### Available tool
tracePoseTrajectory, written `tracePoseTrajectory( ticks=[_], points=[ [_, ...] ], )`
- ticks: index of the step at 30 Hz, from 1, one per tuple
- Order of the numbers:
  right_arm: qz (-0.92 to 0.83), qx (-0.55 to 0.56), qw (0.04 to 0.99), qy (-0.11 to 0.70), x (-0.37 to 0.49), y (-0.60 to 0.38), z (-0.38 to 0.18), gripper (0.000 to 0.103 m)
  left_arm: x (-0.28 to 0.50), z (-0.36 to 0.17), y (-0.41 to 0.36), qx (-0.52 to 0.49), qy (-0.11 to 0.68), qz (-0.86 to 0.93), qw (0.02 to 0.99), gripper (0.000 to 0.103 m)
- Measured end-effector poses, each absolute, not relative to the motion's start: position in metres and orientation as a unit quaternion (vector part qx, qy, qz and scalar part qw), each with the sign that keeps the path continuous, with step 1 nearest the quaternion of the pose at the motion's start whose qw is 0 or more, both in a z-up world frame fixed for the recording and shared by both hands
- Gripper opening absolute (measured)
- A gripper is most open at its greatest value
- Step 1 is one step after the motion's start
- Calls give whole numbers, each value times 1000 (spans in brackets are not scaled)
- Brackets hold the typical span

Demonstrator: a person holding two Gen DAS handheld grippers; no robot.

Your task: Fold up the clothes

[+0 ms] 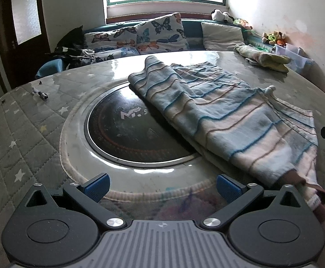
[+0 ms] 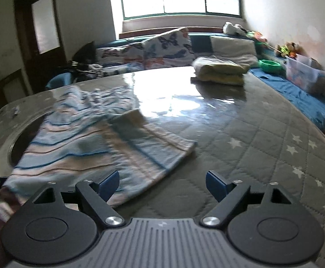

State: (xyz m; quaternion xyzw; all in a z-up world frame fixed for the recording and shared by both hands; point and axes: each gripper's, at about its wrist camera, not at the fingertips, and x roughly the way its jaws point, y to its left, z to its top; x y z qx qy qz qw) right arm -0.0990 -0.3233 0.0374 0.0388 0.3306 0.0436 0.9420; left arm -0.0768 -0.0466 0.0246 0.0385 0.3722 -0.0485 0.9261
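A striped garment (image 1: 216, 114), banded in blue, white and tan, lies rumpled across the middle and right of the left wrist frame. It partly covers the dark round inset (image 1: 128, 134) of the worktop (image 1: 28, 134), whose quilted cover carries stars. In the right wrist frame the same garment (image 2: 91, 143) fills the left half, blurred. The left tongs (image 1: 161, 188) stand spread wide at the bottom edge, holding nothing. The right tongs (image 2: 162, 185) are likewise spread and bare, just beside the garment's near edge. A folded yellowish pile (image 2: 220, 71) sits upper right; butterfly cushions (image 1: 140, 38) line the window wall.
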Motion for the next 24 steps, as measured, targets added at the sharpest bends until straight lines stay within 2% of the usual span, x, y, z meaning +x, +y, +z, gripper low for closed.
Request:
tracePoseTrajectory(
  ticks=[15, 24],
  points=[
    [83, 9, 946, 314, -127, -291, 48, 76, -92, 29, -60, 49, 375, -56, 924, 103],
    [89, -3, 945, 316, -138, -280, 48, 75, -100, 32, -65, 55, 371, -65, 925, 103]
  ],
)
